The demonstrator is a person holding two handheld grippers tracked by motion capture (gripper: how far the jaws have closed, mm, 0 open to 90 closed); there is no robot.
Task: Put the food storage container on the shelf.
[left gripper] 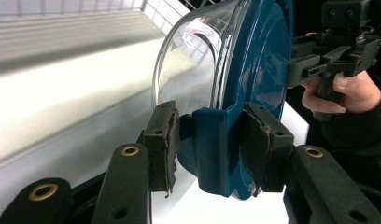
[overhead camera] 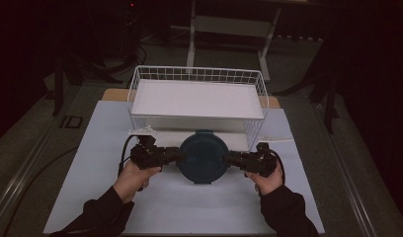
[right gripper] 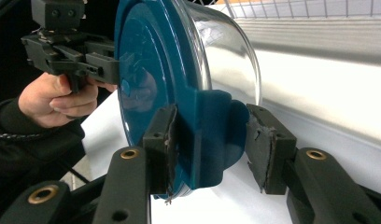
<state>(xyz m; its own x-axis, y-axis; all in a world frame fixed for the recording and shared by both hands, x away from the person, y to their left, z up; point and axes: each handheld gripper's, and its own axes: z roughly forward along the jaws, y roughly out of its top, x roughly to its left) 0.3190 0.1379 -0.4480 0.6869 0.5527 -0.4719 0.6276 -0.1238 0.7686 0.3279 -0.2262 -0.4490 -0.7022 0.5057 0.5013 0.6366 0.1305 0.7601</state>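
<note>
Item: glass bowl with teal lid, held above white table just before wire basket | Handling: likely heavy, rigid, slick, breakable; side lid tabs best purchase | left gripper: clamped on tab | right gripper: around opposite tab, near pad touching, far pad's contact unclear.

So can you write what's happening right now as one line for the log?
left gripper: shut on tab | right gripper: shut on opposite tab | round clear glass bowl with teal lid: held between both | white wire basket: behind
</note>
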